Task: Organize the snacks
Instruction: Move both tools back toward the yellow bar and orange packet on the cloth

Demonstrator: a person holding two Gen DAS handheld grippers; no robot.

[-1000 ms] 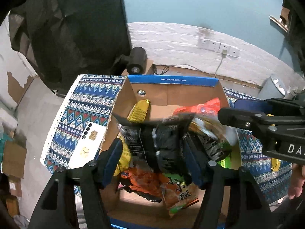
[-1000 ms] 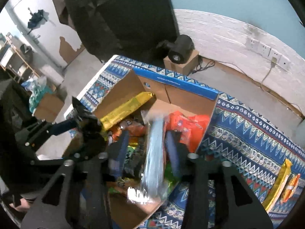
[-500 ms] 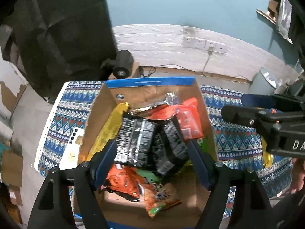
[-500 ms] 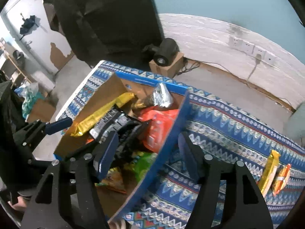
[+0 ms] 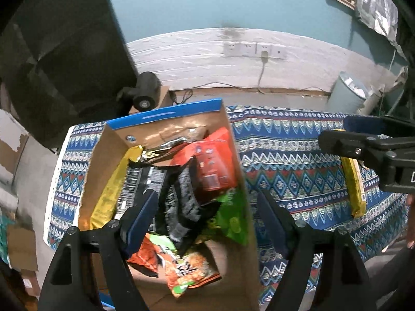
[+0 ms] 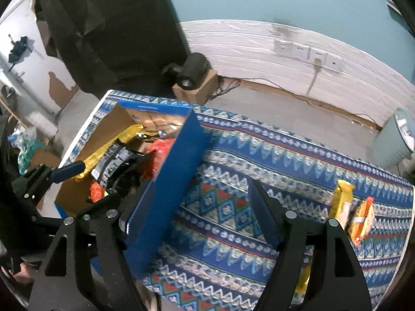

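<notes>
While the left gripper (image 5: 207,212) hangs over the open blue-edged cardboard box (image 5: 238,155), its jaws are opening with nothing clamped; black, red, green and orange snack packets (image 5: 181,197) lie loose inside the box. The right gripper (image 6: 201,207) is also opening and empty, above the patterned blue cloth (image 6: 259,160), straddling the box's blue side wall. A long yellow snack bar (image 6: 341,202) and an orange packet (image 6: 361,217) lie on the cloth, well apart from the box.

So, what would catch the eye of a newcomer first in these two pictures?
The cardboard box heaped with bright snack packets stands at the left end of the patterned blue tablecloth. Two packets, a yellow one and an orange one, lie outside it near the right edge.
</notes>
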